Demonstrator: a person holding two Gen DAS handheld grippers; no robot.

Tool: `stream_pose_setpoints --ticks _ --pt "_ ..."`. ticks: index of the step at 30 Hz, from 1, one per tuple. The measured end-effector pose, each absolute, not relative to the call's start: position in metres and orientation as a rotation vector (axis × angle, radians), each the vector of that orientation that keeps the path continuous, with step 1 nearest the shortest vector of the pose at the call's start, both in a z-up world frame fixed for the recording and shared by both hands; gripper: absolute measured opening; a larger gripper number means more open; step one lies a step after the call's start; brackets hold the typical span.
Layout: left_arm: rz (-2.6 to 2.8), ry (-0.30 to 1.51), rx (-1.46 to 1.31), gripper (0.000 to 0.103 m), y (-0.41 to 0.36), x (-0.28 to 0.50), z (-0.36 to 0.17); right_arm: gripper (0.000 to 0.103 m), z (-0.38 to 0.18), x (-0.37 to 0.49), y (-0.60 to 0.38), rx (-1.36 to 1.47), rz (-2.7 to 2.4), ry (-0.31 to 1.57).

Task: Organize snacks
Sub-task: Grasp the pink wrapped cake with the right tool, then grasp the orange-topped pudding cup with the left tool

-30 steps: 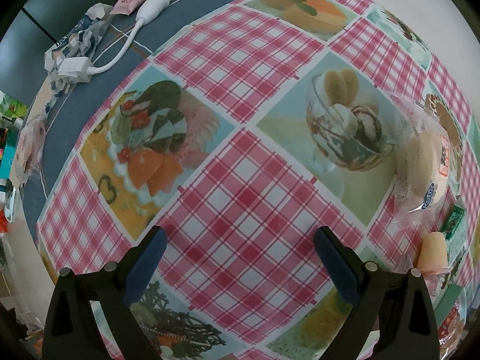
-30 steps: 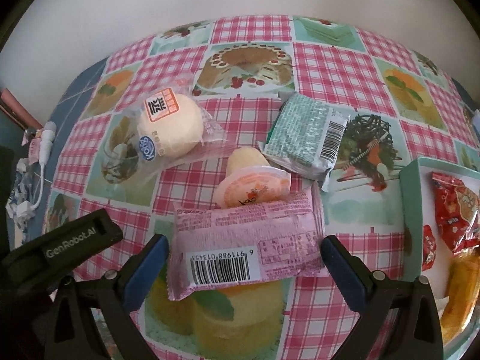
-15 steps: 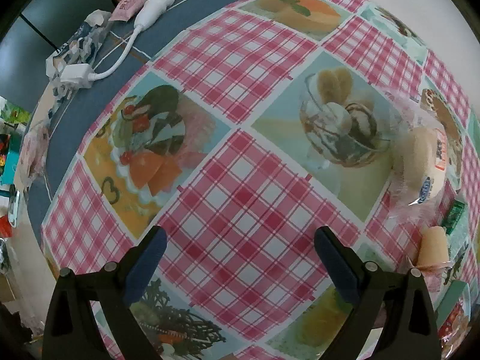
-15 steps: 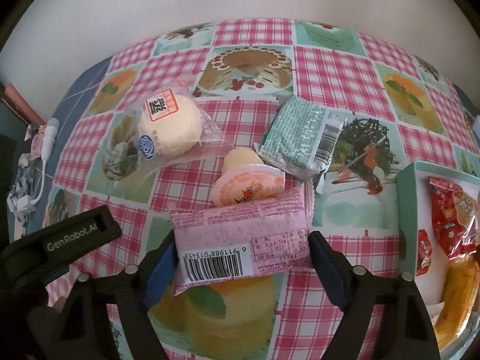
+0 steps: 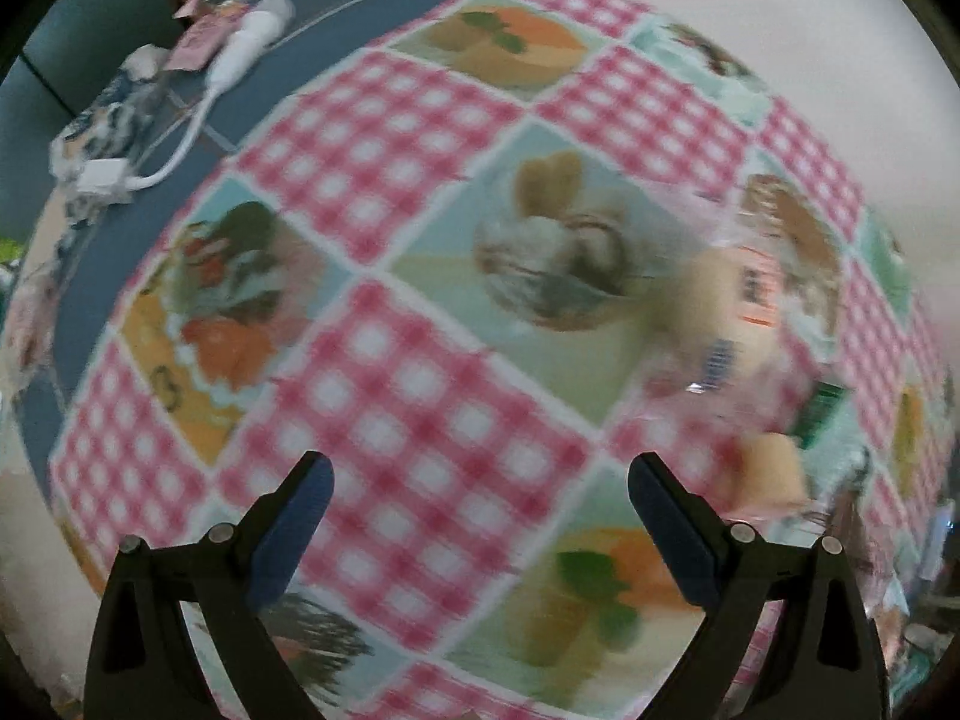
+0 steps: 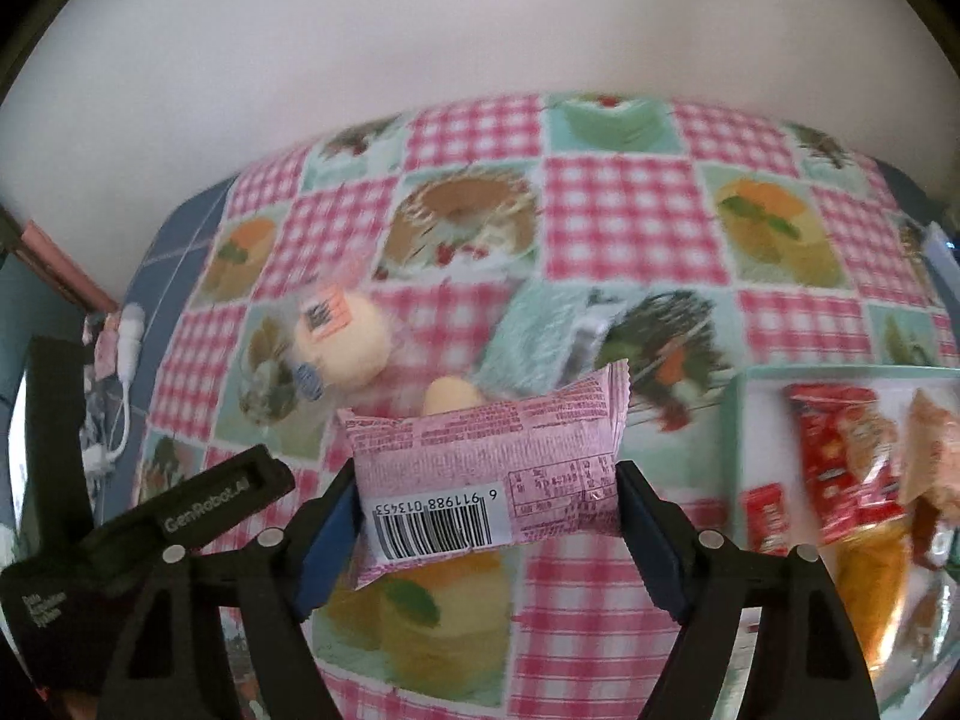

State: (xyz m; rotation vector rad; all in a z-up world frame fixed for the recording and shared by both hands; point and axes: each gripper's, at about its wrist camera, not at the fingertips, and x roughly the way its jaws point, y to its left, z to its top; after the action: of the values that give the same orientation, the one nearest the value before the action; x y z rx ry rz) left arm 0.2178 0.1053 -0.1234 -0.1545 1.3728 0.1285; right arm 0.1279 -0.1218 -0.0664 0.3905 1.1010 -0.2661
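plain pale wall point(image 6: 480, 30) behind, seemingly unlit

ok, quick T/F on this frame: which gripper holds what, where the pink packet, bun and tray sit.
1. The right gripper is clamped on the pink packet. True.
2. The left gripper holds the wrapped bun. False: its jaws are open over bare tablecloth.
3. The tray is empty. False: red snack packets lie in it.
4. The green packet lies on the tablecloth beyond the pink packet. True.

Pink packet point(image 6: 486, 468); pink-checked tablecloth point(image 6: 624, 228)
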Motion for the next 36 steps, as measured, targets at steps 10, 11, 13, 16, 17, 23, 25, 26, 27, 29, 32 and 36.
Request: stream_pose_setpoints --ticks 10,11,13,16,17,23,25,26,27,29,32,36 --pt "-0.066 1.332 -0.13 0.098 0.023 0.219 -0.107 0.083 -0.047 0.101 -0.196 0.515 -0.419 1.031" --pt "-0.08 1.33 -0.126 0.098 0.017 0.22 -0.107 0.083 -0.046 0.098 -0.202 0.525 -0.429 1.026" --pt "-0.112 1.328 -0.114 0.094 0.0 0.219 -0.107 0.083 -0.045 0.094 -0.211 0.544 -0.445 1.02" --pt "-0.145 1.322 -0.095 0.083 -0.02 0.216 -0.107 0.083 -0.047 0.09 -0.221 0.564 -0.457 1.021" --pt "-0.152 1.322 -0.085 0.082 -0.026 0.216 -0.107 0.083 -0.047 0.09 -0.223 0.57 -0.459 1.02" --pt "-0.2 1.34 -0.052 0.081 -0.066 0.208 -0.112 0.083 -0.049 0.089 -0.222 0.576 -0.449 1.022" --pt "-0.207 1.346 -0.034 0.072 -0.072 0.207 -0.114 0.083 -0.049 0.089 -0.221 0.576 -0.446 1.023" --pt "-0.208 1.354 -0.032 0.069 -0.075 0.206 -0.116 0.083 -0.049 0.089 -0.221 0.577 -0.446 1.022" --pt "-0.21 1.359 -0.034 0.067 -0.071 0.205 -0.116 0.083 -0.049 0.089 -0.221 0.579 -0.446 1.023" --pt "-0.209 1.364 -0.037 0.065 -0.068 0.204 -0.118 0.083 -0.049 0.089 -0.222 0.583 -0.446 1.023" --pt "-0.212 1.369 -0.026 0.062 -0.069 0.204 -0.119 0.083 -0.049 0.089 -0.222 0.583 -0.445 1.023" --pt "-0.232 1.379 -0.012 0.05 -0.069 0.203 -0.119 0.083 -0.05 0.088 -0.223 0.59 -0.447 1.025"
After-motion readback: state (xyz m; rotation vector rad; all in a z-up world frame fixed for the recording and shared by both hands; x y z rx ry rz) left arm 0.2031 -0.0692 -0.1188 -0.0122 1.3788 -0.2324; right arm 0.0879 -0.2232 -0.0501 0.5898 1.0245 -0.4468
